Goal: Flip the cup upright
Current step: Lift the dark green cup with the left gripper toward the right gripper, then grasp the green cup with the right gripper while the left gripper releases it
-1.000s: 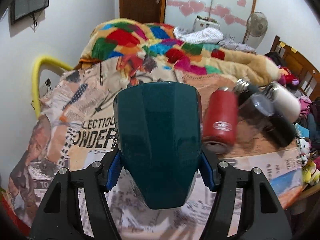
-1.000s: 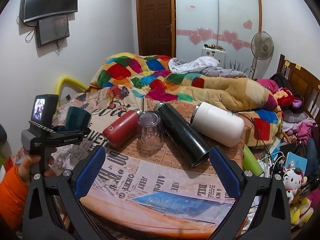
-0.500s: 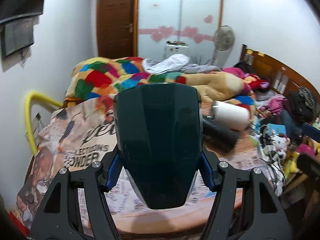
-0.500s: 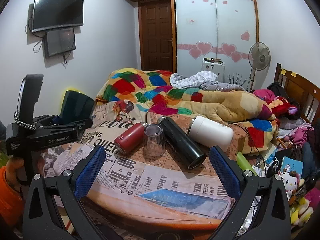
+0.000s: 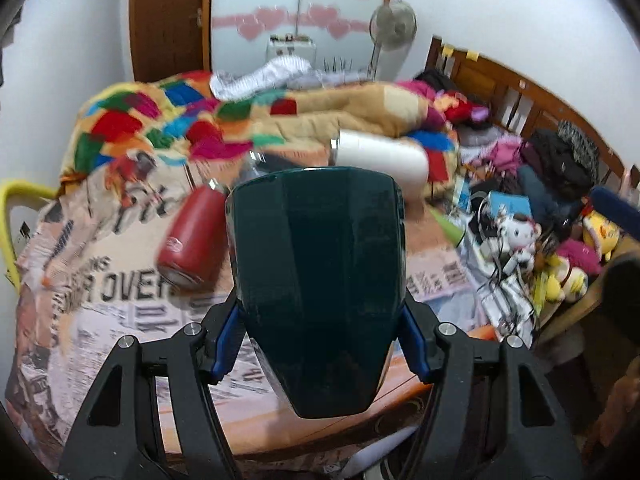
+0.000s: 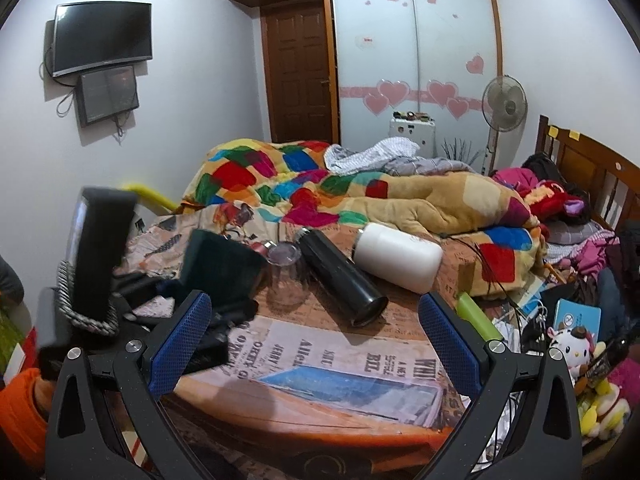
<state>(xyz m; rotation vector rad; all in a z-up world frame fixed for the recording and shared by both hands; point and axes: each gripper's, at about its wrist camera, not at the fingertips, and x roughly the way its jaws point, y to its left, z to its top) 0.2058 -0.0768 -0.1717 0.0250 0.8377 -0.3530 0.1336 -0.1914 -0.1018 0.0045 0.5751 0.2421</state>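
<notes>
My left gripper (image 5: 319, 340) is shut on a dark teal faceted cup (image 5: 318, 276) and holds it in the air above the table, its wide rim pointing away from me. The same cup (image 6: 220, 268) and the left gripper's body show at the left of the right wrist view, close in front of my right gripper. My right gripper (image 6: 314, 344) is open and empty over the table's front edge. A clear glass (image 6: 286, 276) stands upside down on the table just right of the teal cup.
A red bottle (image 5: 192, 236), a black flask (image 6: 340, 276) and a white flask (image 6: 396, 256) lie on their sides on the newspaper-print table (image 6: 320, 360). A colourful quilt (image 6: 320, 188) lies behind. Toys and clutter (image 6: 576, 344) fill the right side.
My left gripper has swung with the teal cup toward the table's middle, nearer my right gripper. The right gripper has tilted up slightly and stays open.
</notes>
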